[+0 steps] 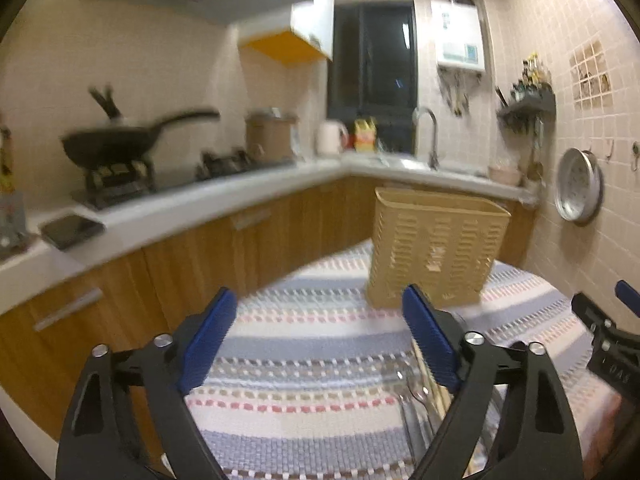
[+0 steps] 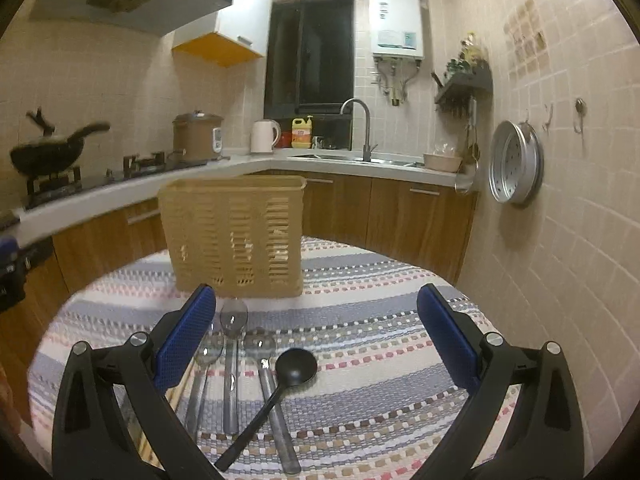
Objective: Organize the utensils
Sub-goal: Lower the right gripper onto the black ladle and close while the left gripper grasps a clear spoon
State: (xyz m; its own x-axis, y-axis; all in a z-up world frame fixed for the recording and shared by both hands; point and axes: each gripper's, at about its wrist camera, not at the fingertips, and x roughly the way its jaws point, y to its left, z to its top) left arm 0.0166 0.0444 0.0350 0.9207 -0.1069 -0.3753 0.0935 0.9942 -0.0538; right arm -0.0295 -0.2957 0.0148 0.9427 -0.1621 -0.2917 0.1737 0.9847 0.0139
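A tan slotted utensil basket (image 2: 234, 236) stands upright on the striped tablecloth (image 2: 380, 344); it also shows in the left wrist view (image 1: 434, 246). In front of it lie three metal spoons (image 2: 233, 360), a black ladle (image 2: 280, 388) and wooden chopsticks (image 2: 180, 392), side by side. My right gripper (image 2: 316, 336) is open and empty above them. My left gripper (image 1: 320, 340) is open and empty over the cloth, left of the utensils (image 1: 420, 400), which its right finger partly hides.
The table is round and small. A kitchen counter (image 2: 120, 192) with stove, pan, cooker, kettle and sink runs behind and to the left. A tiled wall with a hanging metal tray (image 2: 516, 162) is close on the right. The other gripper shows at the right edge (image 1: 608, 336).
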